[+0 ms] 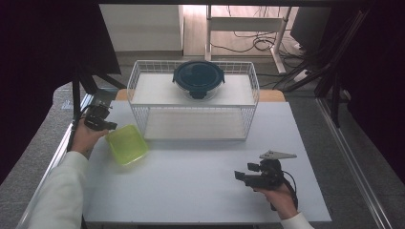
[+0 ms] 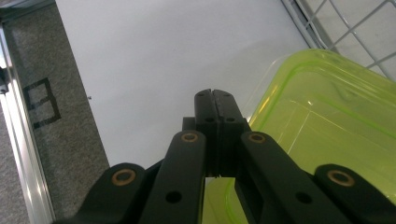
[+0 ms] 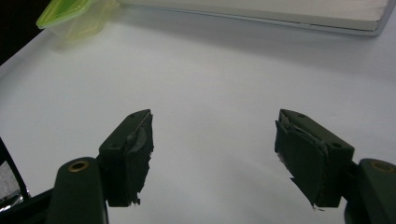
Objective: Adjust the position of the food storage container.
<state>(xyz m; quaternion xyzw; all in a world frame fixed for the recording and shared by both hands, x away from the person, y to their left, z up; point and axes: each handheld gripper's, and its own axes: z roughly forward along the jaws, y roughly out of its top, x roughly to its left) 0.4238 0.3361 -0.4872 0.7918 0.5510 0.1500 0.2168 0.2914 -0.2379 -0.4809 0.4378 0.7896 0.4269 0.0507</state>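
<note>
A yellow-green plastic container (image 1: 126, 144) lies at the left of the white table (image 1: 200, 195), just in front of the wire rack. My left gripper (image 1: 109, 126) is at its left edge. In the left gripper view the left gripper (image 2: 214, 93) has its jaws pressed together with nothing showing between the tips, and the container (image 2: 327, 126) sits right beside and partly under them. My right gripper (image 1: 237, 175) rests near the front right of the table, pointing left. Its jaws (image 3: 212, 154) stand apart over bare table, and the container (image 3: 74, 16) looks tilted far off.
A white wire rack (image 1: 193, 100) with two shelves stands at the back of the table. A round glass container with a dark blue lid (image 1: 198, 78) sits on its top shelf. Grey floor and a metal rail (image 2: 18, 154) run along the table's left edge.
</note>
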